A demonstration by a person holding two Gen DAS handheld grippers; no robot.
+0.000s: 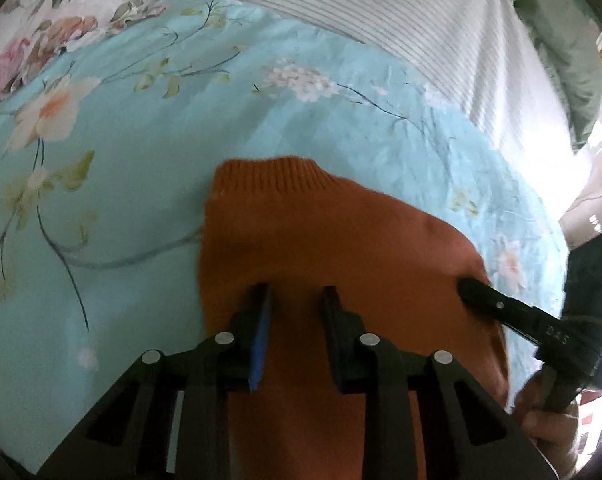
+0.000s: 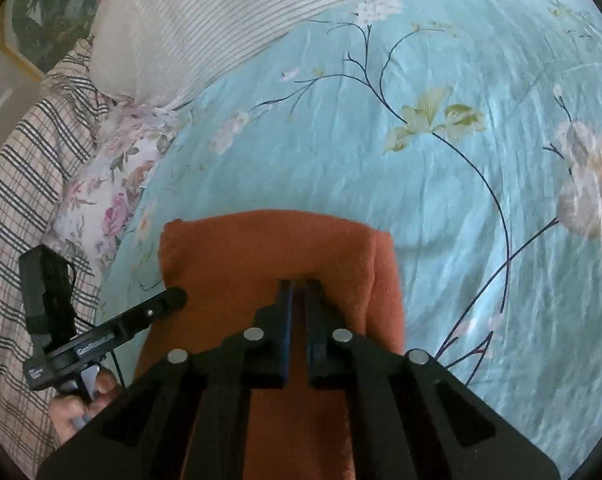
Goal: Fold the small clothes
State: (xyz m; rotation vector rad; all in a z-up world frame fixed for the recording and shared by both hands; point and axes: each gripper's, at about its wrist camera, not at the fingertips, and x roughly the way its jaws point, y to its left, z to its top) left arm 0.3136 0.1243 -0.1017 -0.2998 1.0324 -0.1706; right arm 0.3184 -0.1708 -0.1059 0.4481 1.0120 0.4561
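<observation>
- Lying on the light blue floral bedsheet is the orange knit garment, folded up, ribbed hem on its far edge.
- Left gripper hangs over the garment's near part, jaws apart, nothing pinched that I can see.
- Right gripper is clenched tight right over the garment; can't tell if any cloth is caught in there.
- Striped white pillow sits past the garment's far side.
- A hand shows beside the garment, holding the left tool.
</observation>
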